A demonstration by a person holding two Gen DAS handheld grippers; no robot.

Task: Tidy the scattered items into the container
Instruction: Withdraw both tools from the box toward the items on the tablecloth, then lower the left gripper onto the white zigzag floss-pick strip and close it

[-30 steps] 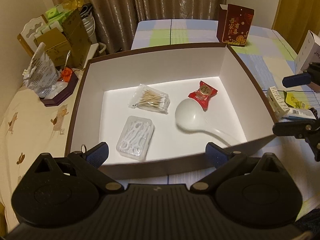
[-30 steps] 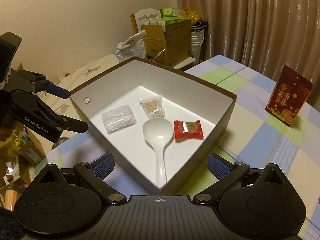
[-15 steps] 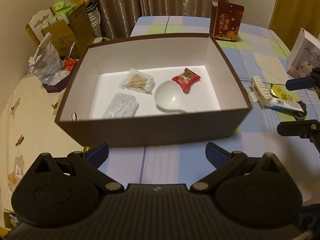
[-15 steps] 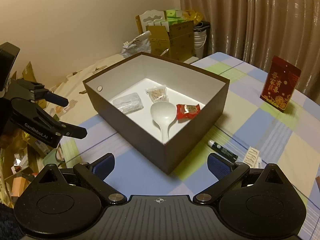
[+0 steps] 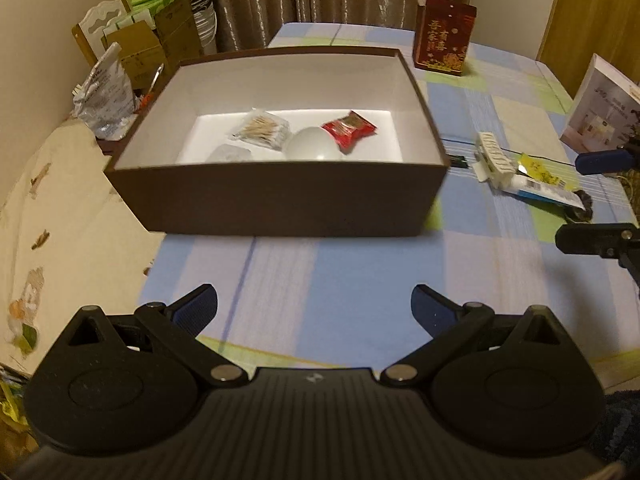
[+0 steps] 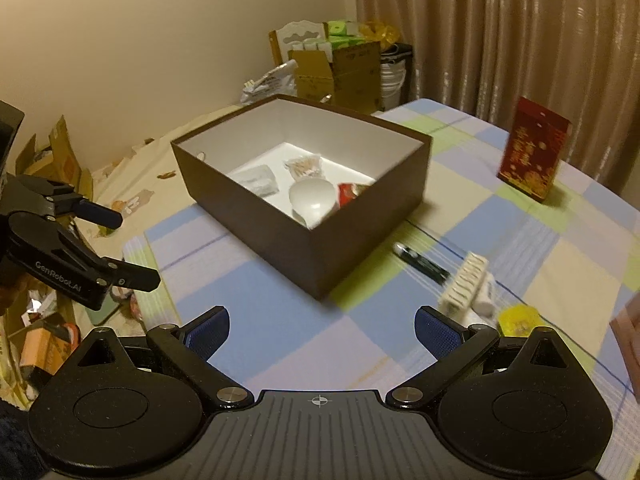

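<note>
A brown box [image 5: 280,200] [image 6: 352,216] with a white inside stands on the checked tablecloth. Inside lie a white spoon [image 5: 312,148] [image 6: 310,200], a red snack packet [image 5: 349,129], a bag of cotton swabs [image 5: 262,131] and a clear plastic case [image 5: 229,155] [image 6: 256,179]. To the box's right a white clip [image 5: 493,156] [image 6: 464,282], a dark pen [image 6: 420,262], a tube [image 5: 544,192] and a yellow packet [image 6: 518,320] lie on the cloth. My left gripper [image 5: 314,306] is open and empty, in front of the box. My right gripper [image 6: 320,328] is open and empty, near the box's corner.
A red carton [image 5: 445,36] [image 6: 534,148] stands behind the box, a white carton [image 5: 600,108] at the far right. Cardboard boxes [image 6: 336,68] and a foil bag [image 5: 104,96] crowd the left side. The table's left edge [image 5: 152,264] drops to a patterned cloth.
Both grippers have pulled back and away from the box, which now looks smaller and farther off. More of the tablecloth and the loose items to the right show. Both stayed open.
</note>
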